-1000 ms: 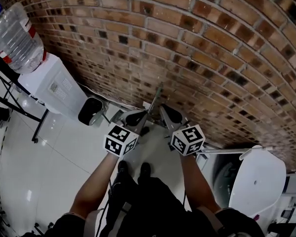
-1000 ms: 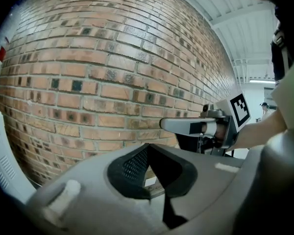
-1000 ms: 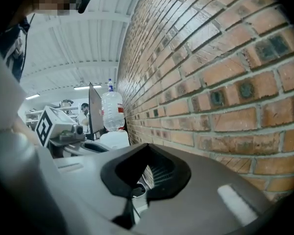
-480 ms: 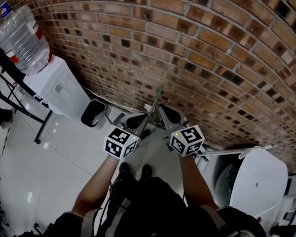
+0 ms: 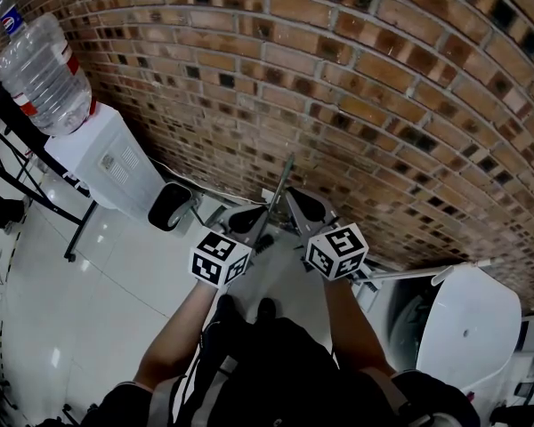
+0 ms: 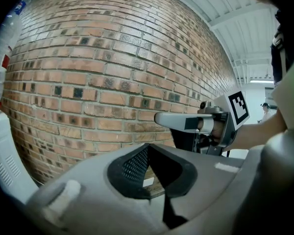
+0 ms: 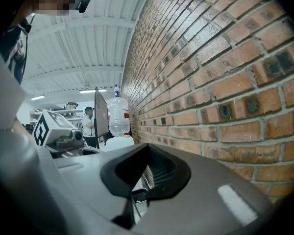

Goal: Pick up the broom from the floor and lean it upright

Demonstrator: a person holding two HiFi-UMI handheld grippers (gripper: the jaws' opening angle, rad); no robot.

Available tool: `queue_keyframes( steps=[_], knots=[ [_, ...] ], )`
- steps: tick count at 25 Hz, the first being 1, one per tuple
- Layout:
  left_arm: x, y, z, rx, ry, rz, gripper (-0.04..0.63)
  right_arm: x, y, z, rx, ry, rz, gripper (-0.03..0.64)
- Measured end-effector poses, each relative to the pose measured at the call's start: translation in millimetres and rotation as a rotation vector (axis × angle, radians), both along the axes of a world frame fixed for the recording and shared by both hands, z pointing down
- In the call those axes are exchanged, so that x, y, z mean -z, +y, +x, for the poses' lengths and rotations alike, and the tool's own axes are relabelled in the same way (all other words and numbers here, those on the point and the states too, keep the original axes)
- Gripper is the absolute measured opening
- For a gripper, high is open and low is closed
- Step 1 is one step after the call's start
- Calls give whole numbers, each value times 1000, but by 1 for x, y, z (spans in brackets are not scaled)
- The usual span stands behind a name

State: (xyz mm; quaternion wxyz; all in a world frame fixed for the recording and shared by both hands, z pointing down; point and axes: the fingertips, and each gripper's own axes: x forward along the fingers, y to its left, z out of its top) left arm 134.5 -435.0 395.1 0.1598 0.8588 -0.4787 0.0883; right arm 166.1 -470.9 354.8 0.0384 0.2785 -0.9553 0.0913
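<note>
In the head view a thin grey broom handle (image 5: 281, 183) stands steeply against the brick wall (image 5: 356, 87), rising between my two grippers. My left gripper (image 5: 246, 218) points at the wall just left of the handle, whose lower part crosses its tip. The jaws look shut in the left gripper view (image 6: 156, 180), and I cannot tell whether they pinch the handle. My right gripper (image 5: 305, 205) is just right of the handle, shut, with nothing between its jaws (image 7: 139, 182). The broom head is hidden behind the grippers.
A white water dispenser (image 5: 107, 160) with a large bottle (image 5: 37, 71) stands at the left against the wall, with a black bin (image 5: 165, 205) beside it. A white rounded object (image 5: 467, 327) sits at the right. My shoes (image 5: 222, 303) are on the white floor below the grippers.
Both grippers have risen slightly, still side by side at the wall. The handle has kept its place between them.
</note>
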Motion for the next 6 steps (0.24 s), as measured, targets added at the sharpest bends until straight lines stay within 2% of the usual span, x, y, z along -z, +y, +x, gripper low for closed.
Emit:
queue_keyframes(
  steps=[6],
  knots=[
    [5,1,-2,6,5,9,-3,4,2,-2,3,-5,4,3]
  ],
)
